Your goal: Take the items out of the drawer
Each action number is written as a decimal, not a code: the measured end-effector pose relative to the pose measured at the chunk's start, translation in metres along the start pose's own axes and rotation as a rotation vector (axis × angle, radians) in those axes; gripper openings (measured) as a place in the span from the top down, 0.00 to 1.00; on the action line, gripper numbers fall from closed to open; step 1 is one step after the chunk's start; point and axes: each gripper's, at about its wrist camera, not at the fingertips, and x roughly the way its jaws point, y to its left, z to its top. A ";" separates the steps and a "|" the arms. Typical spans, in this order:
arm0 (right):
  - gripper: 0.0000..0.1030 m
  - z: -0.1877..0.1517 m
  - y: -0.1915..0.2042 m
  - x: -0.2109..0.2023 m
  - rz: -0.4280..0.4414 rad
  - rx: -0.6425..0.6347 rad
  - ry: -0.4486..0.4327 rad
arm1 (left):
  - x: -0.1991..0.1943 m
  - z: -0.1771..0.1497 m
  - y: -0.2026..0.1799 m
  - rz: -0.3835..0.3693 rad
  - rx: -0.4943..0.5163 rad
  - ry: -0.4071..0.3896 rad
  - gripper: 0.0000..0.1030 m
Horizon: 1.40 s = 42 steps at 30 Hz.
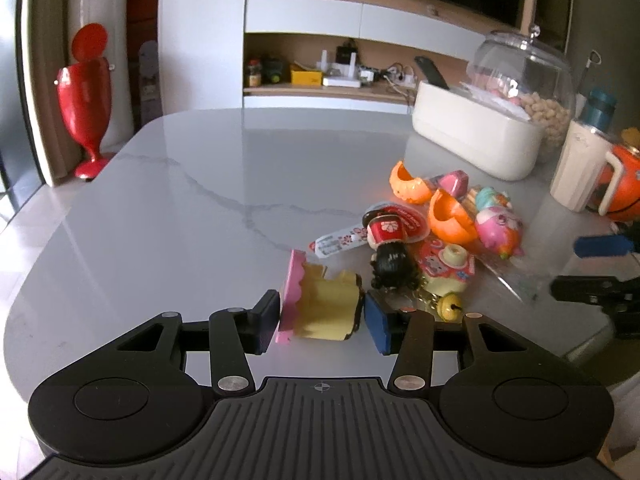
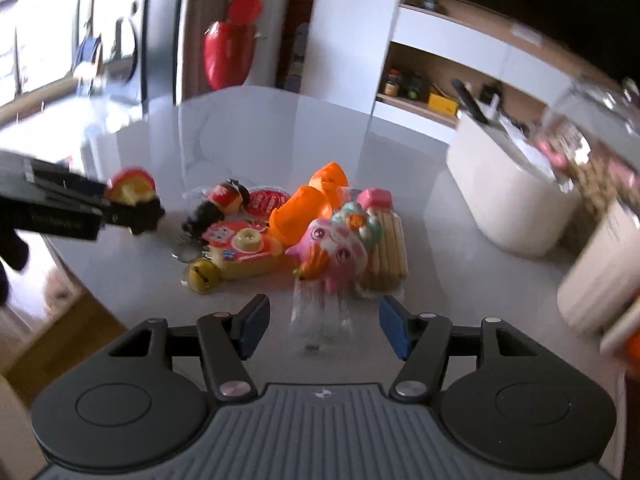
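The left hand-held gripper [image 1: 320,320] is clenched on a pink-and-yellow cake toy [image 1: 320,308], one blue pad against its frilled pink edge and the other against its darker brown side, just over the near part of the grey marble desk [image 1: 160,208]. The toy looks like soft foam — light, squashy, likely to bulge if pinched hard — so a grip across its broad flat sides, as now, seems the safest hold. To its right the other items lie in a loose heap on the desk: a black-haired doll [image 1: 390,248], a flat red sticker pack [image 1: 444,268], two orange capsule halves [image 1: 452,216] and a pink squishy animal [image 1: 498,226]. The capsule halves look rigid, thin and slippery; the packet looks limp and best taken by an edge. Further right, the right hand-held gripper [image 2: 320,326] stands released, its jaws apart on either side of a crinkly clear wrapper [image 2: 320,320] trailing off the pink animal — nothing pressed. No drawer is in view.
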 end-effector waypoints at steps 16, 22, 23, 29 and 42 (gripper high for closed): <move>0.38 -0.083 0.013 -0.126 0.027 0.198 0.024 | -0.059 0.011 0.004 0.018 -0.061 -0.192 0.52; 0.38 -0.121 0.032 -0.147 0.067 0.198 0.095 | -0.126 -0.024 -0.010 0.060 -0.026 -0.083 0.52; 0.38 -0.127 0.037 -0.150 0.078 0.191 0.110 | -0.135 -0.034 -0.016 0.040 -0.008 -0.061 0.52; 0.40 -0.158 0.058 -0.152 0.190 0.199 0.219 | -0.160 -0.106 -0.068 -0.151 0.128 0.183 0.52; 0.47 -0.174 0.047 -0.114 0.136 0.323 0.314 | -0.115 -0.147 -0.094 -0.158 0.061 0.286 0.51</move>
